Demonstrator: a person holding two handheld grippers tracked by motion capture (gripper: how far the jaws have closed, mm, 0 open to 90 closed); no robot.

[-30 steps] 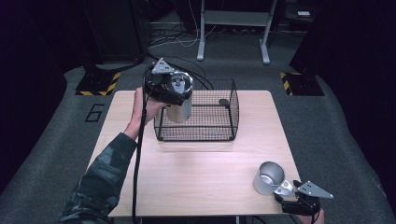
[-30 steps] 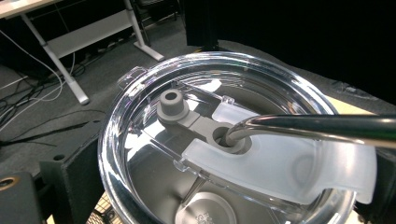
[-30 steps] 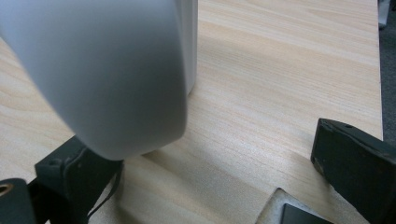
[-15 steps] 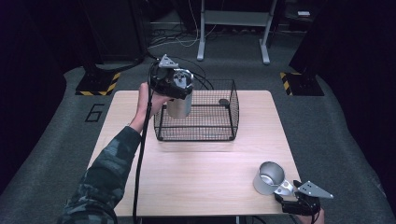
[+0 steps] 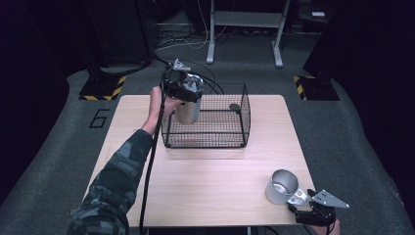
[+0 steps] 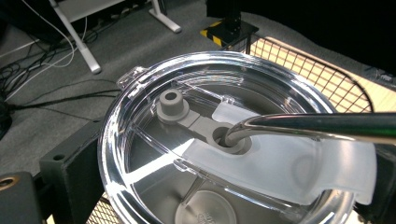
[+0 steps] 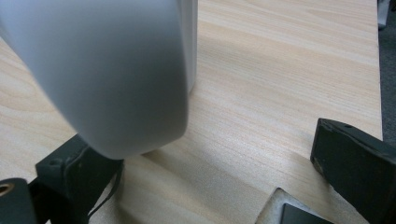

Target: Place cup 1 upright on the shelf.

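**Lidded tumbler held at the rim of a wire basket; steel mug by the second claw**

The left gripper (image 5: 182,87) was clamped on a steel tumbler (image 5: 187,111), holding it upright at the near-left corner of the black wire basket (image 5: 215,142); whether the tumbler was inside the wall could not be told. In the left gripper view, the clear lid (image 6: 154,154) lay between the jaws, with a grey stopper (image 6: 171,103) and a metal straw (image 6: 322,126) through its opening. Embossed marks on the lid's underside were too small to read. The only legible writing was a "6" (image 5: 100,118) on the grey floor, left of the claw, near yellow-black hazard tape (image 5: 103,89). The right gripper (image 5: 313,210) rested with jaws spread wide at the pale wooden table (image 5: 215,181)'s near-right corner; a steel mug (image 5: 282,186) stood just ahead, its handle (image 7: 107,70) blurred by the left jaw. A white desk frame (image 5: 244,24) stood in the dark room beyond.
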